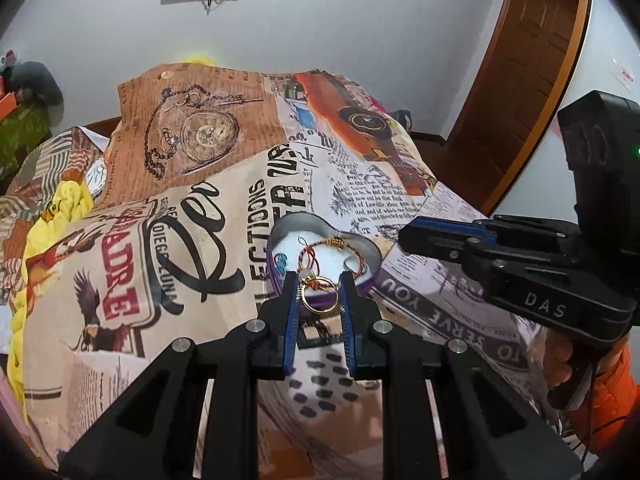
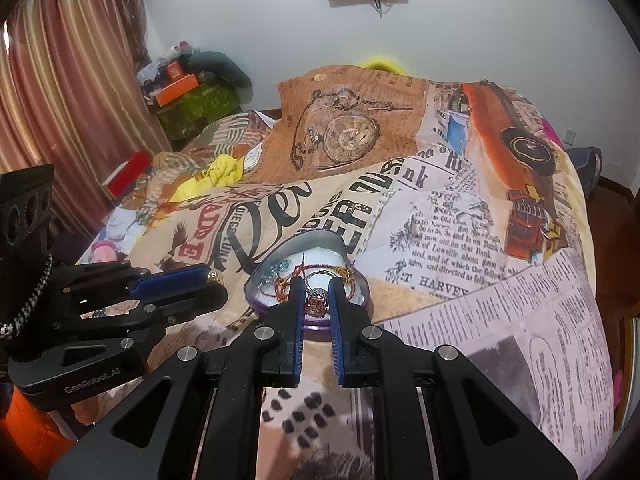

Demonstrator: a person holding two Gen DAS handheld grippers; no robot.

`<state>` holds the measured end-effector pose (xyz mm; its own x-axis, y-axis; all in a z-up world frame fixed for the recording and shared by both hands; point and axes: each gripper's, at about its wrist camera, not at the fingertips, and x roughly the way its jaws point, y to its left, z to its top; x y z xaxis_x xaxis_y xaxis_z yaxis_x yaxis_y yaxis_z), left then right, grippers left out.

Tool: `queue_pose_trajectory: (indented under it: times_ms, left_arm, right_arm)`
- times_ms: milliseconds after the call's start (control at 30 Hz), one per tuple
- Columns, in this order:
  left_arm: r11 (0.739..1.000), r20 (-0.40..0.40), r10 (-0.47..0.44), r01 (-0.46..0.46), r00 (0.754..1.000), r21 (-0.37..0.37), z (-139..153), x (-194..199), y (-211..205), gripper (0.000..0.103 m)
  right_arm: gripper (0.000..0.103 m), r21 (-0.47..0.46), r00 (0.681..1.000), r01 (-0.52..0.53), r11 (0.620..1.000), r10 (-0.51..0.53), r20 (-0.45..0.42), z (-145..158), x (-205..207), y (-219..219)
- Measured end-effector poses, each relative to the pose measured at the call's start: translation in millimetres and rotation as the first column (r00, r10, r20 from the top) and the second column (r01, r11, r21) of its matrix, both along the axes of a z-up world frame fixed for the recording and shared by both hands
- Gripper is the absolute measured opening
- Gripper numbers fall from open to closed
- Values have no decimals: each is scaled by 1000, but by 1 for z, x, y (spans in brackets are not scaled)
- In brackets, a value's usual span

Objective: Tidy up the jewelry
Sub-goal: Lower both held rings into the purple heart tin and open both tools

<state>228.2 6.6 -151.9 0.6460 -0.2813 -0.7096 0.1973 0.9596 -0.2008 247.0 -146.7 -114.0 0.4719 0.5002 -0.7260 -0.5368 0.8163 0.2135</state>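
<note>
Left wrist view: the left gripper (image 1: 319, 280) hangs at the near edge of a heart-shaped tin (image 1: 280, 229) that sits on a newspaper-print bedspread (image 1: 192, 216). Its fingers (image 1: 291, 292) pinch a gold ring (image 1: 319, 300), which dangles just in front of the tin's near rim. Inside the tin, on white padding, lie a red-and-gold cord bracelet (image 1: 332, 246) and a small blue piece (image 1: 281, 259).

Right wrist view: the right gripper (image 2: 317, 298) hovers over the tin's near side, its fingers (image 2: 297, 300) pinching a silver ring set with a reddish stone (image 2: 317, 303). That ring sits between the pads, above the padding. The left gripper shows just left of the tin, with a gold glint at its tip.

Both hands appear to be in the placing step, each bringing a ring to the tin that already holds other pieces. The right ring looks closest to release; the next move likely calls for lowering it onto a bare patch of padding clear of the bracelet, then spreading the fingers gently. The left ring must first clear the rim. Small rings may cling to the pads or snag the cord, so a slow release seems wise.
</note>
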Motion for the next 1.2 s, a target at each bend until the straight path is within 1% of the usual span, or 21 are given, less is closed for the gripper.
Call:
queue_pose_trajectory:
  times_ms: [333,567,800,1067,1200]
  left_arm:
    - [1000,-2,-12,12,1000,18,-8,20,-1,18]
    - [1000,-12,-12,13,1000,21,-17,30,1,18]
    - [1000,-25,-11,12,1000,17,-24,35,1,18]
    - [1000,-36,-11,11,999,12,-24,36,2,18]
    - [1000,-43,-8,8,999,5,-22,36,4,18]
  right_arm:
    - [10,-14,999,-35,999,35,-14,-11,20,16]
    - [10,-37,996,-71,997,69,-61,-27,31,24]
    - [10,-54,991,-91,994,85,-102,-42,29,28]
    - [11,-92,993,-98,991,91,-82,-42,26,33]
    - [11,-103,992,-98,990,89,-89,-42,28,34]
